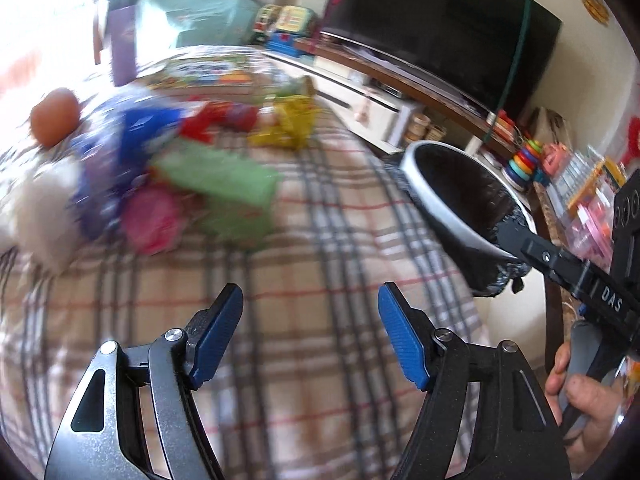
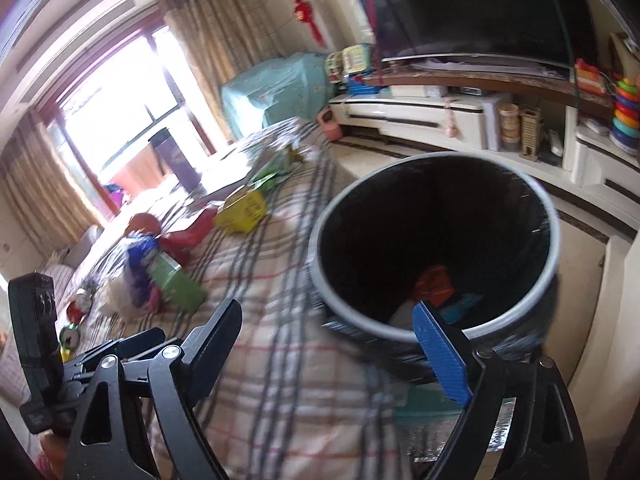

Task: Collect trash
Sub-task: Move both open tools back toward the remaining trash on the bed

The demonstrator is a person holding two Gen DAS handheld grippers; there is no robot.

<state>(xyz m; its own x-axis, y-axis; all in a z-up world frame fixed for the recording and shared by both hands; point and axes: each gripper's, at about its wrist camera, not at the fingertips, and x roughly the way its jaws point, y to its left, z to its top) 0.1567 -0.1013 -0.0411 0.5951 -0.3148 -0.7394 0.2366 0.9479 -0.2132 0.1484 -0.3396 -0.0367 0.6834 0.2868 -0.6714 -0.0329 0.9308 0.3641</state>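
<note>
Holding both grippers, left [image 1: 310, 336] and right [image 2: 326, 342], with jaws released and empty, we are facing trash [image 1: 224, 184] piled on the plaid cloth [image 1: 280, 320], left of the bin [image 2: 436, 248].

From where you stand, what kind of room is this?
Most likely a family living room: a large television on a long cabinet, children's toys such as stacking rings, and curtained windows.

1 trash bin [image 2: 436, 240] – black-lined, 1 green box [image 1: 224, 188], 1 yellow wrapper [image 1: 290, 126], 2 tools
</note>
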